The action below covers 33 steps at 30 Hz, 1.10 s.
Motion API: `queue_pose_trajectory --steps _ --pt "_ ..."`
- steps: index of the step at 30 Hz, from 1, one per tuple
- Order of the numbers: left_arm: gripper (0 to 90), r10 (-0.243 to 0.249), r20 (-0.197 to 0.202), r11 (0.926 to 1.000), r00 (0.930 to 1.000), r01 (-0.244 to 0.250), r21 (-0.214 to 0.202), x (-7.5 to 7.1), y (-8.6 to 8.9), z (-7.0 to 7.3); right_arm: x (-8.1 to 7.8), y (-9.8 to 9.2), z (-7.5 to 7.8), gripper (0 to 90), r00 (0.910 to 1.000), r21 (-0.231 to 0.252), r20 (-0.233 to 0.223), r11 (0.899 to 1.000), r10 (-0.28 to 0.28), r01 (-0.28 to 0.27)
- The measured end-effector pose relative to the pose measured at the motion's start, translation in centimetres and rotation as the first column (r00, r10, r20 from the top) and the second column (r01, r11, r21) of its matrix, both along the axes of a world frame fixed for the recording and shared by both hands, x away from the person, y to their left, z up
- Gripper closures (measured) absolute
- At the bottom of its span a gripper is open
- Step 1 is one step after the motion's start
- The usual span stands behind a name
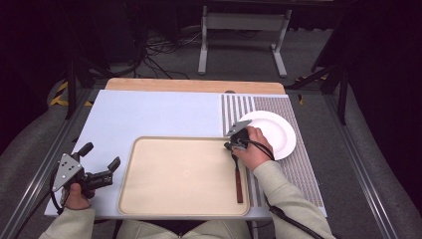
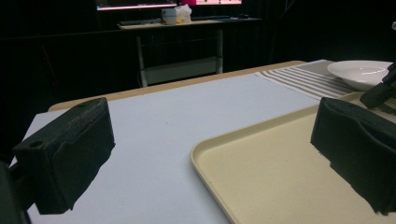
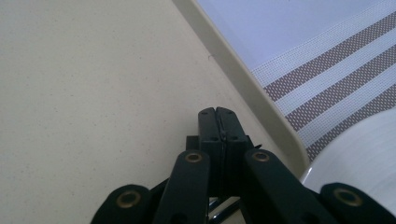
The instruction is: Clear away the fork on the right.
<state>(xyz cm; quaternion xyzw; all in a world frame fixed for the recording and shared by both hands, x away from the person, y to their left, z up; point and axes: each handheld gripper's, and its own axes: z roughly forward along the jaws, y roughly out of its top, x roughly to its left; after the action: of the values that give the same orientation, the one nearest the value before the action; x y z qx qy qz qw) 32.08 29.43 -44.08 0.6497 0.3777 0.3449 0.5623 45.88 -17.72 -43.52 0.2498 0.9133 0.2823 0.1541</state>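
While the right hand-held gripper [image 1: 234, 147] pinches the brown-handled metal utensil [image 1: 238, 179] at its head end, laying it along the beige plastic tray's [image 1: 149, 199] right edge, the left hand-held gripper [image 1: 99, 164] idles wide open and empty off the tray's left edge.

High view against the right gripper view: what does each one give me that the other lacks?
High view alone: the left gripper open beside the tray, the brown handle of a utensil lying along the tray's right side beneath the right hand, and the whole white plate. Right gripper view alone: the right gripper shut, jaws pressed together over the tray floor, with a bit of shiny metal below them; whether it grips anything I cannot tell. Both: the beige tray, striped mat and plate.
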Motion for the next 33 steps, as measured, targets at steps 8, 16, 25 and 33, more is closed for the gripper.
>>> queue_pose_trajectory --steps 8,16,25,33 --pt "0.1 0.003 0.002 1.0 1.0 -0.003 0.0 0.0 0.0 0.0 -0.6 -0.1 1.0 69.4 1.0 0.114 0.005 0.994 -0.007 0.007" --pt "0.1 0.002 0.002 1.0 1.0 -0.002 -0.001 0.0 0.0 0.0 -1.7 -0.8 2.8 26.7 0.9977 0.271 0.064 0.963 -0.021 0.003" --pt "0.1 0.003 0.003 1.0 1.0 -0.003 -0.001 0.0 -0.1 0.0 -3.6 -3.1 4.6 20.9 0.9881 0.354 0.15 0.935 -0.033 -0.023" --pt "0.1 0.003 0.002 1.0 1.0 -0.003 -0.001 0.0 -0.1 0.0 -5.3 -5.6 4.9 18.5 0.9731 0.437 0.22 0.899 -0.069 -0.035"
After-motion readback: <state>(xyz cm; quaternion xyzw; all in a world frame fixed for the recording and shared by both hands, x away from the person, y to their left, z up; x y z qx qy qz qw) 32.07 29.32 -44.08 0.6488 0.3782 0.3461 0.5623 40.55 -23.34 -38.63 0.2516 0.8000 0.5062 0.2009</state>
